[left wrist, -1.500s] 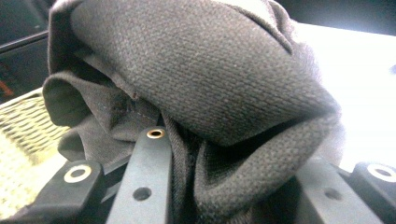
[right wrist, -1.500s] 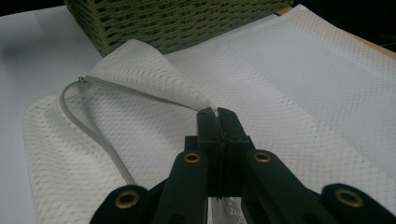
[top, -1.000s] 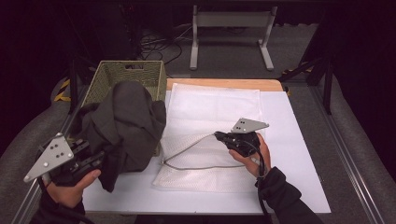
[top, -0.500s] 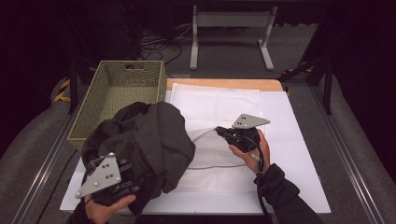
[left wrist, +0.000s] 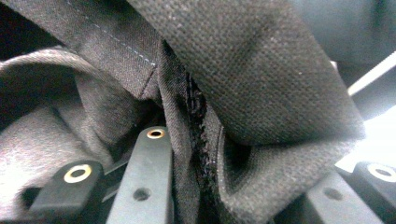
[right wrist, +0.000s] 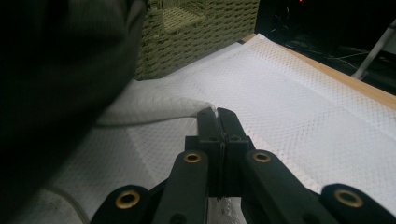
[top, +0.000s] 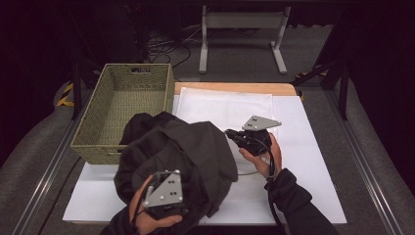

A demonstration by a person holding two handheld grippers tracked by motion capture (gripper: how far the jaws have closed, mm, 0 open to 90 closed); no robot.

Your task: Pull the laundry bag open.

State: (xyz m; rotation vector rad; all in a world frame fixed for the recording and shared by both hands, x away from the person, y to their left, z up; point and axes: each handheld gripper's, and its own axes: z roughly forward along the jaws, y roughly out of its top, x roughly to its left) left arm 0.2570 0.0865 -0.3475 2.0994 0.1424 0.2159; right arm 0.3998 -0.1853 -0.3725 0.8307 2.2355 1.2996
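Both tongs clamped: garment, cloth.

L gripper low near table's front edge, jaws clamped; R gripper jaws pressed together, hand level.

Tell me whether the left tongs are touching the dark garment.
Touching. The left gripper view shows the dark garment bunched between the left tongs, fabric pressed against the jaws.

One dark garment, one white cloth, one basket
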